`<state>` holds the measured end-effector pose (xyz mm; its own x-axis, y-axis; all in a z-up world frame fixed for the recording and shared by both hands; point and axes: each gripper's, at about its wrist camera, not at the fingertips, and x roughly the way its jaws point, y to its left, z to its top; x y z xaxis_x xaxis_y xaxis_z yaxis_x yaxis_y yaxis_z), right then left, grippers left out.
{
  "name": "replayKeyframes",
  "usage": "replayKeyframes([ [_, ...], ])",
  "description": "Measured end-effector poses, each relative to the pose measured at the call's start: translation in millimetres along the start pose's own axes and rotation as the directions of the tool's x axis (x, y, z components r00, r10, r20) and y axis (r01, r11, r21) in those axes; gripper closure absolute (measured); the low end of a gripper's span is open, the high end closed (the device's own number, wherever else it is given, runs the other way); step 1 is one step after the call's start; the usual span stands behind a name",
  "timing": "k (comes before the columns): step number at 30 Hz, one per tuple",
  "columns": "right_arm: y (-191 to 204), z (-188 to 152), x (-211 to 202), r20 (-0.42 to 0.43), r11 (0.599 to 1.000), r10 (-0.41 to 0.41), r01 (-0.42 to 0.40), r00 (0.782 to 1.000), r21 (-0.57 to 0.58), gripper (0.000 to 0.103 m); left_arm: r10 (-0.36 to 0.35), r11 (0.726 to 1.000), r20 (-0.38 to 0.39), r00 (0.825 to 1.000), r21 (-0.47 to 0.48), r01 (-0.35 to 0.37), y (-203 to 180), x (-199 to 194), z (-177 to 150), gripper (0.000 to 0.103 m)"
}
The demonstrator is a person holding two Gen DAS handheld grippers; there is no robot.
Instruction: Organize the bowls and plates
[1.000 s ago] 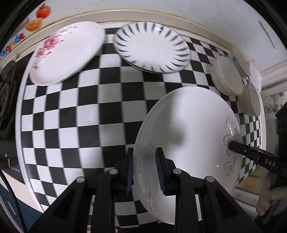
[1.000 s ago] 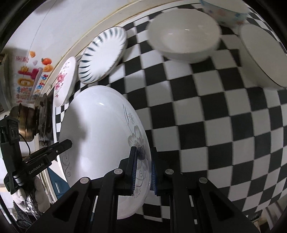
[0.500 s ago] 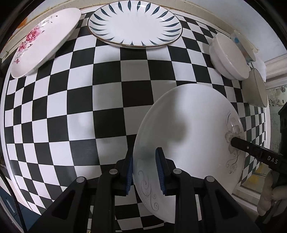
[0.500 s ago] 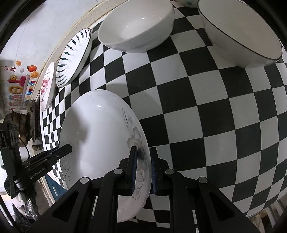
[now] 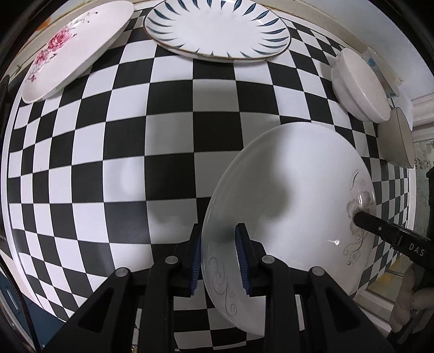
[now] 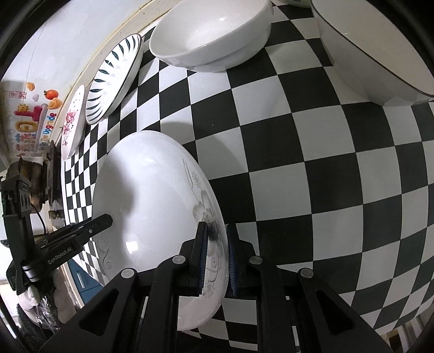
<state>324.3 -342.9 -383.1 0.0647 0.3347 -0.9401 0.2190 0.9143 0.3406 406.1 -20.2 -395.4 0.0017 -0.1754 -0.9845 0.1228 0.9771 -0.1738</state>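
White round porcelain plate with grey floral scrollwork (image 5: pixel 287 195) hangs tilted above the black-and-white chequered desk (image 5: pixel 108 152), gripped on opposite rims by the left gripper (image 5: pixel 218 254) and the right gripper (image 6: pixel 217 252), each with its fingers closed on the edge. Beyond this plate sit a blue-leaf patterned plate (image 5: pixel 217 27), a pink-flower plate (image 5: pixel 73 46), a plain white bowl (image 6: pixel 208 32) and a black-rimmed white bowl (image 6: pixel 379 54).

Bright, even indoor light. Soft grey shadows on white plate (image 5: pixel 287 195) and checkered tabletop (image 5: pixel 168 141). Small glare spots on plate (image 6: pixel 133 244) and bowl (image 6: pixel 219 19). Strong fisheye bend w/ black corners. Centre sharp, slight softness at edges; tool bodies dark, little detail.
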Motion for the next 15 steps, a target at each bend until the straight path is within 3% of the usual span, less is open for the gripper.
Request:
replayKeyframes([
  [9,2.2,0.7,5.0,-0.028,0.999,-0.010,0.009,1.000,-0.044,0.086,0.013,0.999,0.004,1.000,-0.031,-0.013,-0.2,6.1,-8.2,0.081],
  [15,2.2,3.7,-4.6,-0.053,1.000,0.001,-0.002,0.999,-0.027,0.084,0.021,0.996,0.078,0.997,-0.087,-0.014,11.7,-28.9,-12.2,0.080],
])
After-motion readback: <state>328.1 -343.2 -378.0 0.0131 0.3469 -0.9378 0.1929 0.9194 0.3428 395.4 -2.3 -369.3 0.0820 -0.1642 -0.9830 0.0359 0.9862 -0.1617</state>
